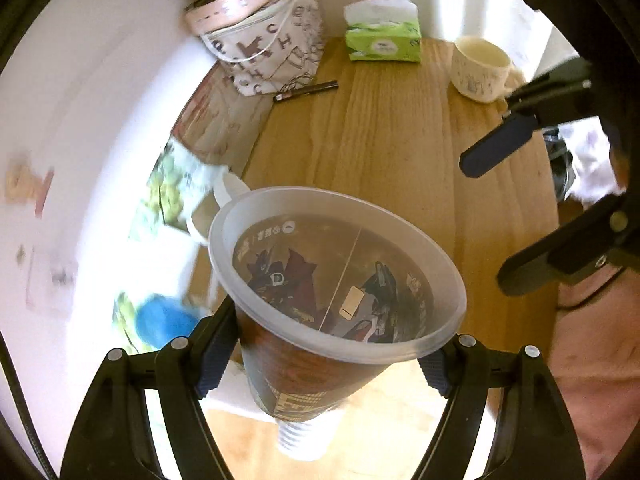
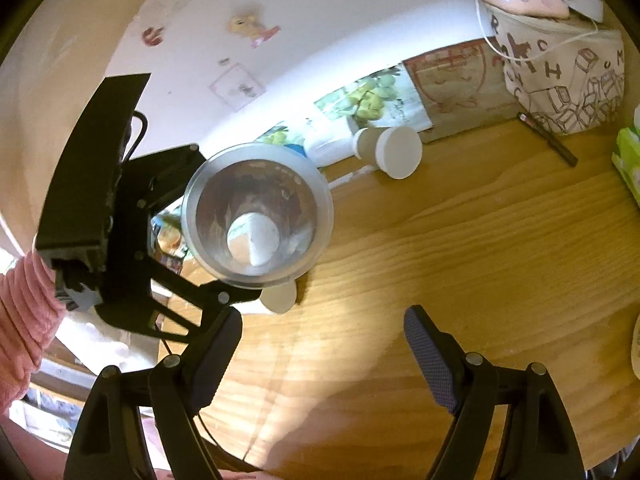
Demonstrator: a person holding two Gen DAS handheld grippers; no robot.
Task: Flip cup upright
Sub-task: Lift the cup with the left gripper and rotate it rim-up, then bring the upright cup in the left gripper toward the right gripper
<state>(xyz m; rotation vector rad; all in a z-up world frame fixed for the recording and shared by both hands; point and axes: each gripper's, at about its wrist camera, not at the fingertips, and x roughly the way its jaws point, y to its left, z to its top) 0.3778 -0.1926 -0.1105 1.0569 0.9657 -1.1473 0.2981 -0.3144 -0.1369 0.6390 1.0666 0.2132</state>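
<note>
Wooden surface [image 1: 392, 140] against a white wall; the left tool [image 1: 328, 354] grips a printed plastic cup [image 1: 336, 280] held aloft, mouth tipped upward. Flipping looks mostly finished, setting down remains; the right tool [image 2: 320, 352] hangs released.

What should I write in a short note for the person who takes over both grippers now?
Left gripper: shut on the frosted translucent plastic cup with the printed brown sleeve, held above the round wooden table, mouth up and tilted.
Right gripper: open, empty, apart from the cup.
Done: cup lifted and mostly turned.
Left: level it, set it on bare wood, well apart from the cream mug, then release.
</note>
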